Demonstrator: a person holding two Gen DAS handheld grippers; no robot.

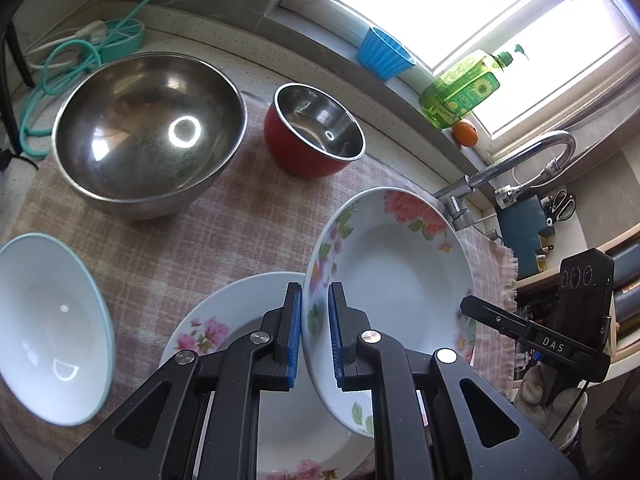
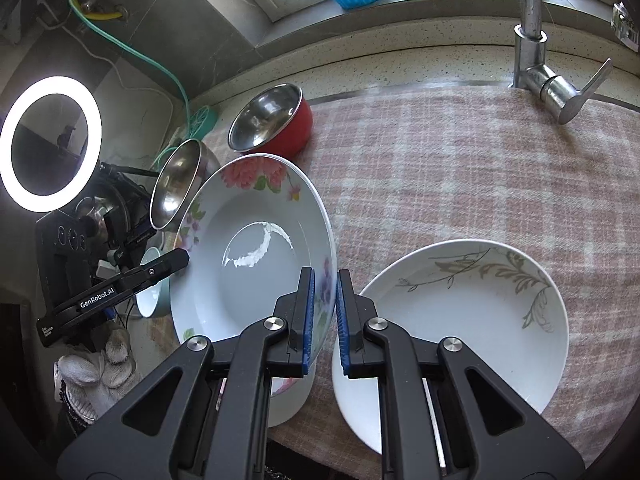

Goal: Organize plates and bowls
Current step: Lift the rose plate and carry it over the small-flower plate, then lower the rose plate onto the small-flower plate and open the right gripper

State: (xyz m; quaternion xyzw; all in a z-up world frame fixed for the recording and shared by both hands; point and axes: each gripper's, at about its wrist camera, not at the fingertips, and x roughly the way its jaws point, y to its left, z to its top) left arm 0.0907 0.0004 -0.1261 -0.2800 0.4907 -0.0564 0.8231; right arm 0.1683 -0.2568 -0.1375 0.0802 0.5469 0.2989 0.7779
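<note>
1. i hold a floral plate (image 1: pixel 384 276) tilted up on edge above the bench (image 1: pixel 248 208), which is covered by a pink checked cloth (image 2: pixel 440 168).
2. my left gripper (image 1: pixel 314 334) is clamped on the plate's rim, one blue pad on each face, so the plate cannot slip while it is off the cloth.
3. my right gripper (image 2: pixel 325 316) sits at the opposite rim of the same plate. its pads straddle the edge with a thin gap showing, so i cannot tell whether it is pinching or only bracketing the rim.
4. two grips on opposite edges, i judge, keep a wide, smooth plate from swinging.
5. under the lifted plate lies a second floral plate (image 1: pixel 224 320), flat on the cloth; i judge the held one is meant to stack with its match.
6. a leaf plate (image 2: pixel 472 320) lies flat just right of my right gripper, apart from the floral pair.
7. the bowls stand farther back: a big steel bowl (image 1: pixel 148 132), a red bowl (image 1: pixel 316 128) and, at my left, a white bowl (image 1: pixel 48 320) tipped on its side.
8. the tap (image 2: pixel 532 40) rises beyond the cloth, clear of the plates.
</note>
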